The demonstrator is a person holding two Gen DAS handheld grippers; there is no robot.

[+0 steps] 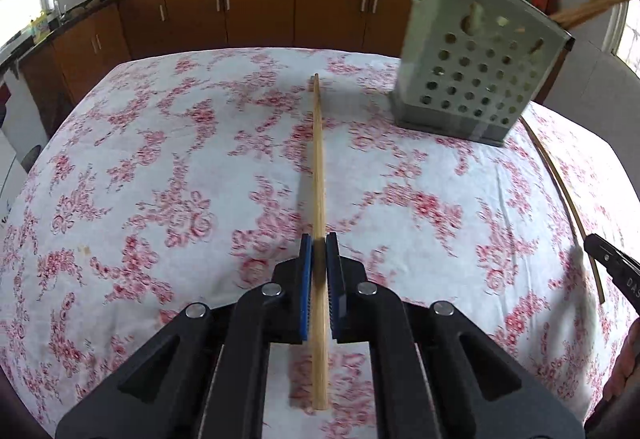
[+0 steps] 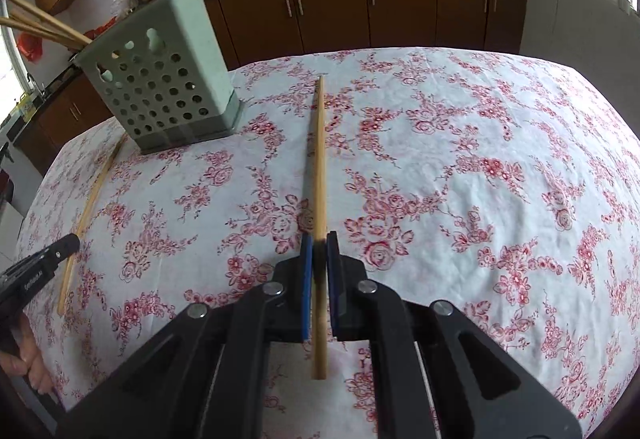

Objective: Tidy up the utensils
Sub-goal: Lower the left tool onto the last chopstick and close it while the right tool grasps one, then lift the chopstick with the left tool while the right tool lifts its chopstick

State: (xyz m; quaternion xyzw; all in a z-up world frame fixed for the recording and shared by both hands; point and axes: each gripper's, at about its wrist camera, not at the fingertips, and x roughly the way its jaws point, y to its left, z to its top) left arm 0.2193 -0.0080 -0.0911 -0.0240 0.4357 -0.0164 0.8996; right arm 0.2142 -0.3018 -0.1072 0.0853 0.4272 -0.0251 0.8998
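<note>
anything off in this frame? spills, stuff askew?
No spills or damage. The chopsticks in the holder splay: some upright, others leaning far out over its rim. The left tool and right tool each grip one chopstick lengthwise between the pads, and both are over the tablecloth, not yet in.

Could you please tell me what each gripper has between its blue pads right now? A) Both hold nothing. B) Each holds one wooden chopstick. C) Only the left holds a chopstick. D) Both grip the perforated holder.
B: the left gripper is shut on a light wooden chopstick and the right gripper on another wooden chopstick, while the pale green perforated plastic holder stands untouched on the floral tablecloth.
</note>
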